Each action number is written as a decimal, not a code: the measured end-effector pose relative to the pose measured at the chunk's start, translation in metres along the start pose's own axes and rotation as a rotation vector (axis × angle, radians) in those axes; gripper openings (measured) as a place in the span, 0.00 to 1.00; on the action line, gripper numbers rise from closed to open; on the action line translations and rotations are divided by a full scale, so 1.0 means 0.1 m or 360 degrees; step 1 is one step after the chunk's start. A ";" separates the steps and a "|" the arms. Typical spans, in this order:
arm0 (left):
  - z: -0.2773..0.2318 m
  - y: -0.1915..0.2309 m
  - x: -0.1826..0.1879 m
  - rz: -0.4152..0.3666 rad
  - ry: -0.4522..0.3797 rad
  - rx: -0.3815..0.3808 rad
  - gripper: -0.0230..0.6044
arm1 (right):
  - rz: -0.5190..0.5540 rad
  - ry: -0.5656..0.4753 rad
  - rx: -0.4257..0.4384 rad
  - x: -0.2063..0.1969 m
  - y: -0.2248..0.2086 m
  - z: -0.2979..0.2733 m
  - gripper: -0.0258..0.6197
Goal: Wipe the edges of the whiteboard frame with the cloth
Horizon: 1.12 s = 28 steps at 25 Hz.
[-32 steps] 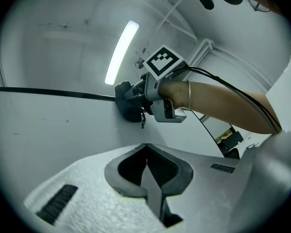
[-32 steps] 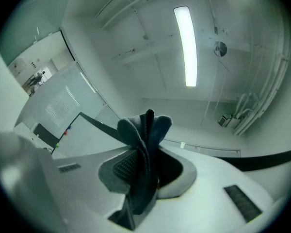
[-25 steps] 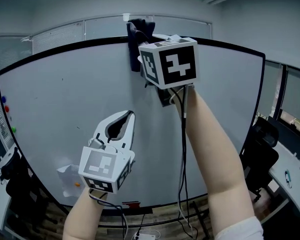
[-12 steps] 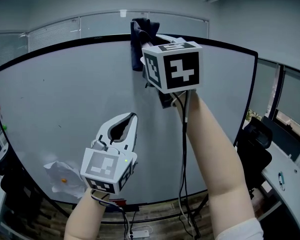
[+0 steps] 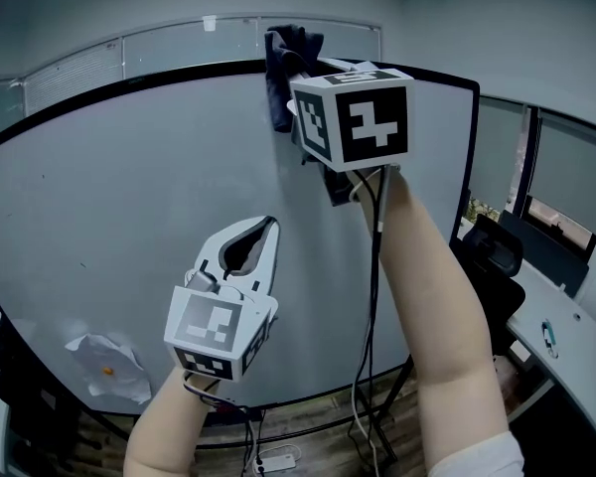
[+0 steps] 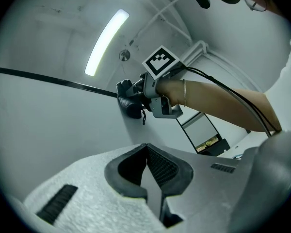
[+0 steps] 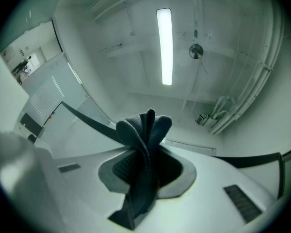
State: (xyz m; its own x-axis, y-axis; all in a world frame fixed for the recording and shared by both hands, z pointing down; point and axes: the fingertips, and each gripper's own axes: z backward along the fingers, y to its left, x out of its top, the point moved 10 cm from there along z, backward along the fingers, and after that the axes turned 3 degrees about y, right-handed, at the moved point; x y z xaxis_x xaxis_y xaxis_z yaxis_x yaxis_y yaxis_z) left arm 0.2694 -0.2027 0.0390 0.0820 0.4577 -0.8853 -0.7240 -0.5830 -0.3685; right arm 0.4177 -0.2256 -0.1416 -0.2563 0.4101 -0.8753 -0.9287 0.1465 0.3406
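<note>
A whiteboard with a black frame (image 5: 129,95) fills the head view. My right gripper (image 5: 300,68) is raised to the frame's top edge and is shut on a dark blue cloth (image 5: 283,60), which presses against that edge. In the right gripper view the cloth (image 7: 143,144) sticks up from between the jaws, with the black frame (image 7: 89,122) running behind it. My left gripper (image 5: 261,229) hangs lower, in front of the board's middle, shut with nothing in it. The left gripper view shows its closed jaws (image 6: 146,152) and, beyond them, the right gripper with the cloth (image 6: 128,101) at the frame (image 6: 43,79).
A crumpled white paper (image 5: 107,364) sits at the board's lower left. A black office chair (image 5: 492,266) and a desk (image 5: 566,351) stand to the right. Cables (image 5: 372,346) hang from the right gripper. A ceiling light (image 7: 165,45) is overhead.
The right gripper has slid the cloth a little to the right along the top edge. The view has shifted right, so the board's left side is less in sight. The left gripper has hardly moved.
</note>
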 end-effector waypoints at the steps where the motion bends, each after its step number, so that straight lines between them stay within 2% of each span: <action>1: -0.07 -0.07 0.00 0.0002 -0.0001 0.0002 0.07 | -0.0004 0.0002 -0.0002 -0.03 -0.10 0.03 0.16; 5: -0.35 -0.37 0.03 0.0030 -0.0018 0.0009 0.07 | 0.0018 0.0016 0.0010 -0.13 -0.46 0.12 0.16; 18: -1.34 -1.28 0.13 -0.0011 -0.0016 -0.0024 0.07 | 0.0022 0.0020 0.0010 -0.44 -1.72 0.45 0.16; 25: -1.85 -1.70 0.09 0.0020 0.0004 -0.0094 0.07 | -0.0007 -0.0022 -0.0139 -0.69 -2.38 0.68 0.16; 28: -2.05 -1.84 0.07 0.0078 0.0022 -0.0139 0.07 | -0.0003 -0.0006 -0.0181 -0.78 -2.61 0.75 0.16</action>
State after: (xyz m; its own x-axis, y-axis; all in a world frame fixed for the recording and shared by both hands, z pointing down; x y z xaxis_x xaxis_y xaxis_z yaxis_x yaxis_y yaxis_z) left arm 0.5434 -0.2304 0.0426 0.0581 0.4183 -0.9064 -0.6650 -0.6610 -0.3477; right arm 0.7003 -0.2281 -0.1361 -0.2535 0.4134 -0.8745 -0.9538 0.0441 0.2973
